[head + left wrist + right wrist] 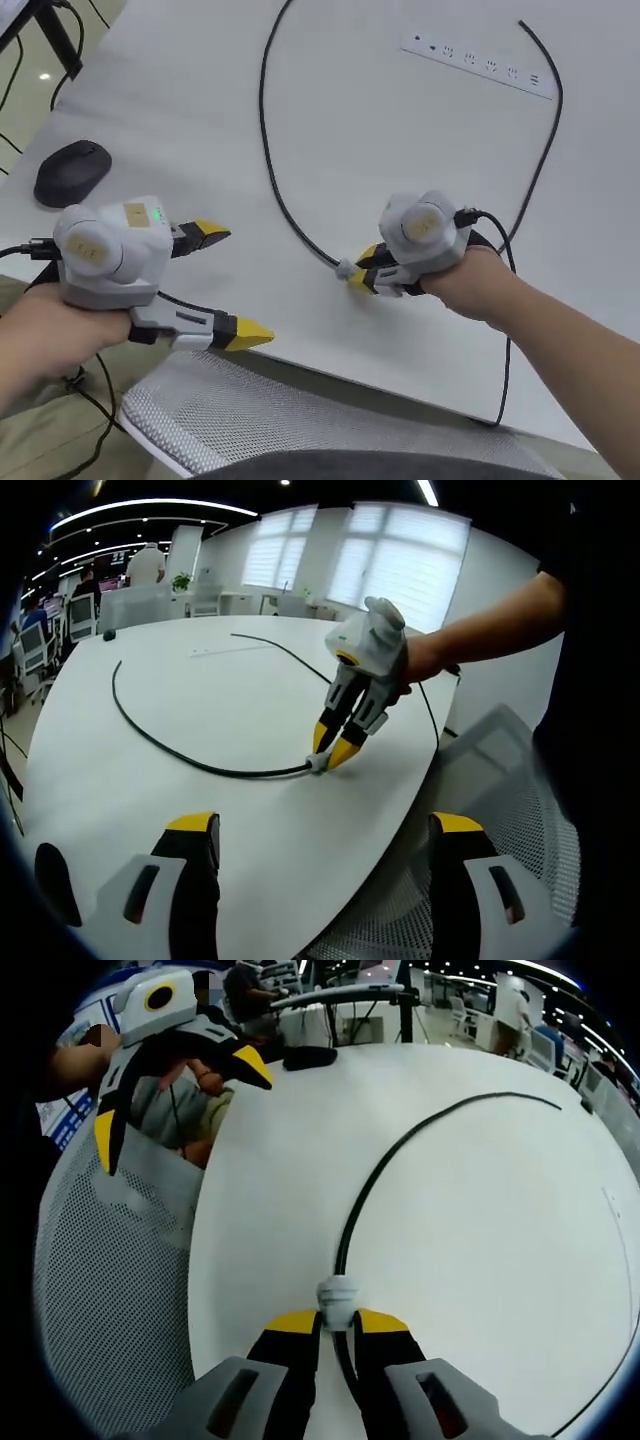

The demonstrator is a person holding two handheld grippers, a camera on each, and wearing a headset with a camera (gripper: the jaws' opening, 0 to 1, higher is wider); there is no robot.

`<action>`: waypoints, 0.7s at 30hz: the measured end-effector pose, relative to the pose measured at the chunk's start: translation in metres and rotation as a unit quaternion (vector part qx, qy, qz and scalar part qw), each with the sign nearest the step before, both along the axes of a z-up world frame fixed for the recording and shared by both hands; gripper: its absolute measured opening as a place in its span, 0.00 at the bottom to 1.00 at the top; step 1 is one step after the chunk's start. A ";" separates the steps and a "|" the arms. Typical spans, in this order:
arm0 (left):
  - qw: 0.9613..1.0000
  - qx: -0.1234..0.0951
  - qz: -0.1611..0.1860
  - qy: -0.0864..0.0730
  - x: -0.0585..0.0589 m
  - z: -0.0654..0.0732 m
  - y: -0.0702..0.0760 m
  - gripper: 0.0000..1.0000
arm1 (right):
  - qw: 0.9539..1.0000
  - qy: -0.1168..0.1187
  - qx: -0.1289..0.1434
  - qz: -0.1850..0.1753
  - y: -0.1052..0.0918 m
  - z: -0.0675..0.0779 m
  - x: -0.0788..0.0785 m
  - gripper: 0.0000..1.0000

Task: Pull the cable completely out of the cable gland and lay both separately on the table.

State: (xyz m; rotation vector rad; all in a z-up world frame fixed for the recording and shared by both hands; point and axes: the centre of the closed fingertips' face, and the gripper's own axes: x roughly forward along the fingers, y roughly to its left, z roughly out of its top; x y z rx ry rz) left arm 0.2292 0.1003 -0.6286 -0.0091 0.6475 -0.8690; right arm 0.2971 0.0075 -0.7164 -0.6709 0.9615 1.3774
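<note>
A long black cable [268,150] curves across the white table [180,100] and ends in a small grey-white cable gland [346,268]. My right gripper [358,277] is down at the table, with its jaws closed on the cable [352,1210] right behind the gland [337,1298]. The gland sits just past the yellow fingertips [297,1322]. In the left gripper view the right gripper [335,750] points down at the gland [318,763]. My left gripper [245,285] hovers open and holds nothing near the table's front edge, well to the left of the gland.
A black mouse [70,170] lies at the table's left edge. A white power strip [480,62] lies at the far right. Another black lead [545,140] runs down the right side and over the front edge. A grey mesh chair [300,420] stands below that edge.
</note>
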 end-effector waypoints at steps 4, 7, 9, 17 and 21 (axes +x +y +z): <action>1.000 0.002 -0.007 -0.006 0.002 0.005 -0.004 0.86 | 1.000 0.001 0.006 -0.004 -0.001 0.010 -0.005 0.07; 1.000 0.002 -0.017 -0.015 0.004 0.010 -0.009 0.84 | 1.000 0.003 0.009 -0.006 -0.003 0.021 -0.011 0.07; 1.000 0.005 -0.022 -0.018 0.005 0.010 -0.011 0.84 | 1.000 0.004 0.012 -0.003 -0.002 0.027 -0.016 0.07; 0.999 -0.004 -0.035 -0.038 0.008 0.024 -0.020 0.82 | 1.000 0.009 0.013 0.010 -0.001 0.050 -0.033 0.07; 0.998 -0.006 -0.041 -0.040 0.012 0.026 -0.027 0.82 | 1.000 0.015 0.015 0.012 0.000 0.062 -0.040 0.07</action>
